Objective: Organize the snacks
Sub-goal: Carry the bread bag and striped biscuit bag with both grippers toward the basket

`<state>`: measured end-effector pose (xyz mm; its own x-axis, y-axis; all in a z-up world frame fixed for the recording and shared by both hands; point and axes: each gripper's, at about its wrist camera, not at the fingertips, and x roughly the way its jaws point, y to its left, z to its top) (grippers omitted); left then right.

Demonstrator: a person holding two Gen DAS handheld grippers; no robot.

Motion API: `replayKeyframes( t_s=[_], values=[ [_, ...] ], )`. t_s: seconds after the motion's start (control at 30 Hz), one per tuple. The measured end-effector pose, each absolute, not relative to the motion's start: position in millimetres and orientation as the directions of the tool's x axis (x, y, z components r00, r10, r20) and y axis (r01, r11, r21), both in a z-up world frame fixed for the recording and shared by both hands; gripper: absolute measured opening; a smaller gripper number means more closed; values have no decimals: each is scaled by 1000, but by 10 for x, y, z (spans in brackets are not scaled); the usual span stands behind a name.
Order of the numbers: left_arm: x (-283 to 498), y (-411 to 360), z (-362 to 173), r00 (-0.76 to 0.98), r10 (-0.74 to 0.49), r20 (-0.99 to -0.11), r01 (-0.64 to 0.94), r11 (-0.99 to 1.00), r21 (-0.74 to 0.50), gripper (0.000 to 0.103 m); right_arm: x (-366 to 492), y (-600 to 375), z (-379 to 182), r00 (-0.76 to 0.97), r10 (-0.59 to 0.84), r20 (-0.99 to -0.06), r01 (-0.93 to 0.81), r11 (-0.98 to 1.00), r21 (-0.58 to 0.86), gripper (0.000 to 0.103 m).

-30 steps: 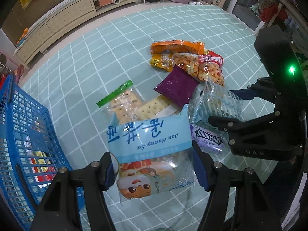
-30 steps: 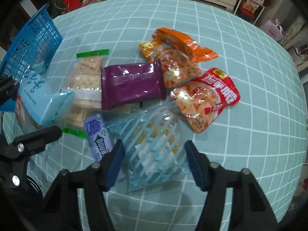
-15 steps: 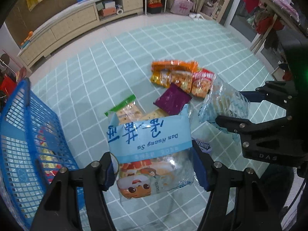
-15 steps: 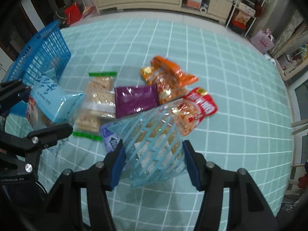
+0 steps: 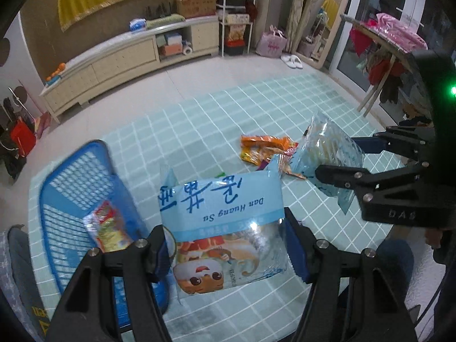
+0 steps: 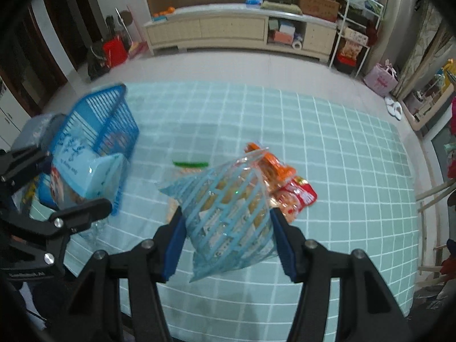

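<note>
Both grippers were raised above a worktop [image 6: 327,142] covered in a pale green checked cloth, each carrying one snack. The left gripper [image 5: 228,245] had its fingers closed on a light blue biscuit bag [image 5: 225,222] printed "Dan Huang Su". The right gripper [image 6: 225,239] had its fingers closed on a clear bag with blue stripes [image 6: 230,213]. A blue plastic basket [image 5: 71,188] stood at the left end of the worktop, just beside the left gripper, with at least one packet [image 5: 107,228] already inside.

The step in hand looked like carrying both bags to the basket. The next move probably called for swinging each bag left over the basket's rim, then opening the fingers.

An orange packet [image 6: 273,162], a red packet [image 6: 302,196] and a green-edged packet [image 6: 189,164] lay in a cluster mid-worktop, below the right gripper. Bare cloth lay between cluster and basket. The two grippers hung near each other, so sharing the basket opening might be tight.
</note>
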<state>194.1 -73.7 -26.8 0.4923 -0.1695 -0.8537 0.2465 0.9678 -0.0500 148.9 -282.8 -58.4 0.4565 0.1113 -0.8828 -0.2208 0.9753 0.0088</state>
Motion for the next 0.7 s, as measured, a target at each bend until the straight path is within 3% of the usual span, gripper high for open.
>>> replayKeyframes(
  t_s=[0.3,0.7],
  values=[
    [1732,-74,10,546,-106,-831,160,987,-21,64,1484,-2278,-283,495,187,-849,-270,961,54,62],
    [1398,817,-115,538,-37,-842,4,999,-41,64,1555,-1347,-428,416,287,-863,-364,922,131,62]
  ],
)
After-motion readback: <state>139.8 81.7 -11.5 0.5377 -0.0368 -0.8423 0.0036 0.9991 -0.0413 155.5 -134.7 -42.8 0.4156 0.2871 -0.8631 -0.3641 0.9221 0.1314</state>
